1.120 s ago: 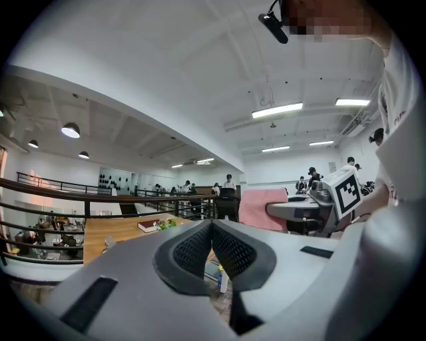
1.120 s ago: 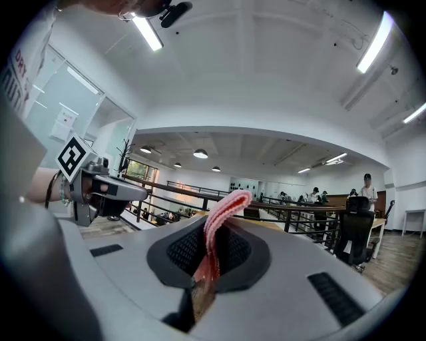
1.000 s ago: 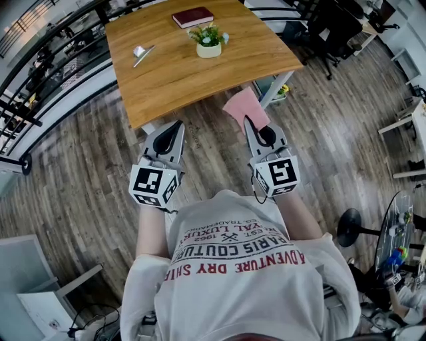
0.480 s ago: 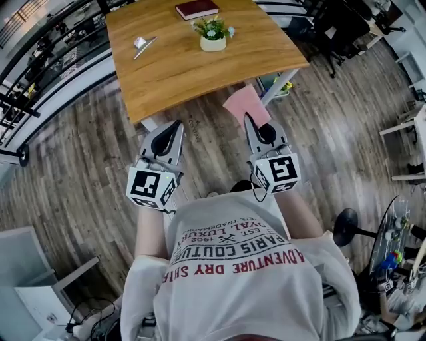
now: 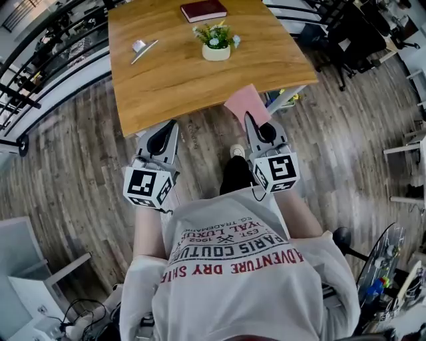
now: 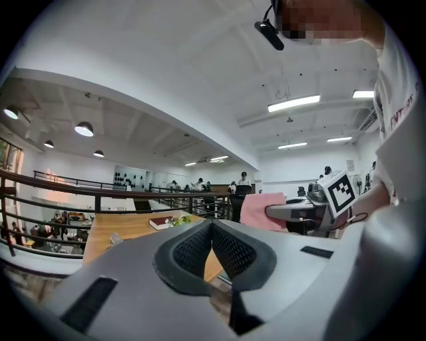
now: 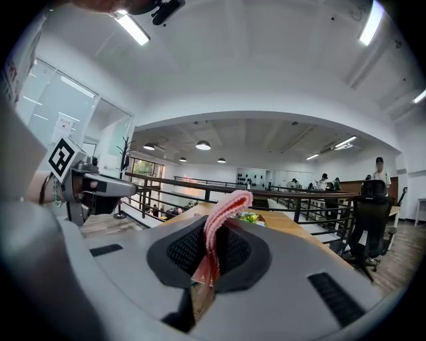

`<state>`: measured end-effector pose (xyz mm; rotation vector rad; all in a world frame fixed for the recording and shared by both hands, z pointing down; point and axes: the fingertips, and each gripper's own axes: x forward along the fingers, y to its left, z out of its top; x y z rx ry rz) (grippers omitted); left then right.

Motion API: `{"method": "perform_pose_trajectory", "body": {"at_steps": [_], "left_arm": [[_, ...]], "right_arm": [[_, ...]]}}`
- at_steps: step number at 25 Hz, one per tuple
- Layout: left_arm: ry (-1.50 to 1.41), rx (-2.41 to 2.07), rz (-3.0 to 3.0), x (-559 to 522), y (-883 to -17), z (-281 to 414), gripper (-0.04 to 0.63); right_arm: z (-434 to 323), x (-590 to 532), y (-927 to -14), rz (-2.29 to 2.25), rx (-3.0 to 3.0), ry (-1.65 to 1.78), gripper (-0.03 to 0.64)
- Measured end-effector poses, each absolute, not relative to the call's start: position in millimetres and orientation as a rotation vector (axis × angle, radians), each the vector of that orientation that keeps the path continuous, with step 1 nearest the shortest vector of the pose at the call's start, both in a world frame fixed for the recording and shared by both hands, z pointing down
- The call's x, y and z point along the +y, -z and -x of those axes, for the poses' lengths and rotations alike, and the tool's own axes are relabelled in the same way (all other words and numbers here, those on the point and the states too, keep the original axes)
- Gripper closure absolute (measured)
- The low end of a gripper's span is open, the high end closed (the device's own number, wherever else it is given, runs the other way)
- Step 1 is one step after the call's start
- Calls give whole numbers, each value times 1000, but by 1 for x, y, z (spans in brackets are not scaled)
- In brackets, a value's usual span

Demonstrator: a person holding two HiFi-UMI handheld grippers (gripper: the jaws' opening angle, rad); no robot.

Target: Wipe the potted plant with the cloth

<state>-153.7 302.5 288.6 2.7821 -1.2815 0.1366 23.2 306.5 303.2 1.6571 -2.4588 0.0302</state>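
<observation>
Wood-plank floor (image 5: 80, 153) fills most of the head view, with a black railing (image 5: 46, 60) at upper left and a big wooden counter (image 5: 180, 73) ahead. We read this as the approach step: both grippers hang over the floor, short of the counter's near edge. Left gripper (image 5: 174, 124) is empty, its fingers (image 6: 190, 250) pressed together with nothing between them. Right gripper (image 5: 247, 120) has its fingers (image 7: 183, 250) clamped on the pink cloth (image 5: 247, 103), which sticks out past the tips. In the right gripper view its folded edge stands up between the pads. Potted plant (image 5: 216, 42) sits upright in a white pot toward the counter's far side, well apart from both grippers. A dark red book (image 5: 204, 10) lies just behind it, and a small grey object (image 5: 143, 48) lies off to the left.

Next move, we judge: close in on the counter and bring the cloth onto the leaves or pot. The left fingers would need to open if they are to steady the pot.

Hard to make out: the plant is tiny in every view and its leaves are not separable. In the left gripper view it only peeks above the finger. We cannot name the grey object. The counter's far edge is cut off at the frame top. How much cloth sits inside the grip is hidden.
</observation>
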Motion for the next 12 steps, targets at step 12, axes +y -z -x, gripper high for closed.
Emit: {"method": "perform_pose_trajectory", "body": {"at_steps": [12], "left_arm": [[-241,-1460,-2655,153,-310,78,578]], "right_arm": [[-97,122,-324,-1452,-2546,-64,581]]}}
